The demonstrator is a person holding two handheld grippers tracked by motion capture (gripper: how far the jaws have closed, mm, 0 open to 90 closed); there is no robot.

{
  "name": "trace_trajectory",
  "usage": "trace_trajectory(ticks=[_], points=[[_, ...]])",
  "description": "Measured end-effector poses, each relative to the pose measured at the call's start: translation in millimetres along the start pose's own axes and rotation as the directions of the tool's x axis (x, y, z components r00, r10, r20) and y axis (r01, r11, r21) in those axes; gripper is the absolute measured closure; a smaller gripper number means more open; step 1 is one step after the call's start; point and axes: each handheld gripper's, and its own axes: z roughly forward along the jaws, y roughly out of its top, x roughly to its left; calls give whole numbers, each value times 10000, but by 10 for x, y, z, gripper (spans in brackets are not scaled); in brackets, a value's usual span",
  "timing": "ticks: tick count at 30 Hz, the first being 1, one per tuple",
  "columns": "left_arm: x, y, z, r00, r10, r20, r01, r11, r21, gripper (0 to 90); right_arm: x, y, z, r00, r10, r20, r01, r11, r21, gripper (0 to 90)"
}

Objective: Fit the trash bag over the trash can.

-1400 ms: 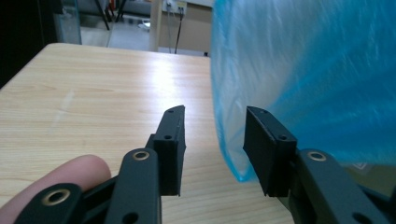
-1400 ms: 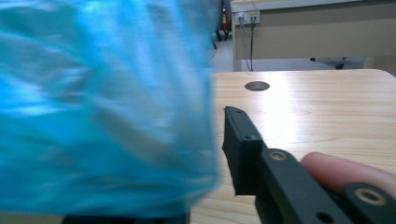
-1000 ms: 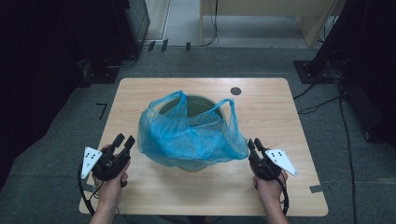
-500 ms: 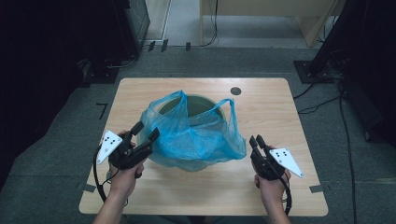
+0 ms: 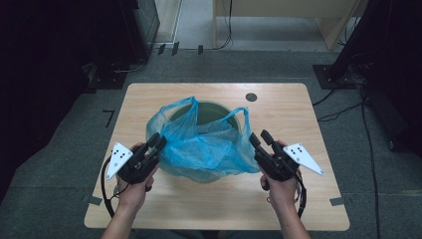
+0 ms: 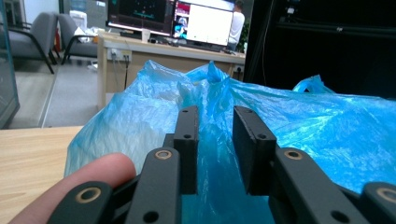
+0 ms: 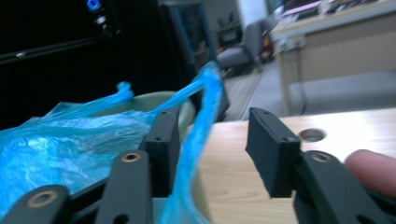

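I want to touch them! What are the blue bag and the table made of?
The blue bag looks like thin, shiny plastic: crinkled, light showing through. The table looks like pale wood with a smooth finish, perhaps a laminate; grain lines show.

A round hole [image 5: 251, 97] sits in the table [image 5: 298, 199] toward one o'clock. Beyond at twelve, a desk [image 6: 140, 51] carries monitors [image 6: 168, 18]; grey chairs [image 6: 28, 39] stand at ten.
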Motion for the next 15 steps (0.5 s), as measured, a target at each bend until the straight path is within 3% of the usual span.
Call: trace_trajectory(ticks=[3,4,5,10,15], points=[[12,-9,-14,10000,8,12,-8,10000,-87,741,25,-13,101,9976,484,-487,-452,9969,650,515],[26,-14,-23,10000,10,82,-9,10000,-91,760,29,-35,136,9949,713,-712,-644,9934,952,564],[36,-18,-29,9999,-9,132,10,9999,-121,784,32,-60,156,9954,750,-602,-677,9911,1145,629],[71,-21,-73,9993,-101,373,112,9995,-281,813,66,-135,203,9998,-172,70,159,9868,1612,900],[136,-15,-185,9994,-117,332,139,9977,-666,849,119,-138,206,9890,-1278,740,1159,9823,1472,900]])
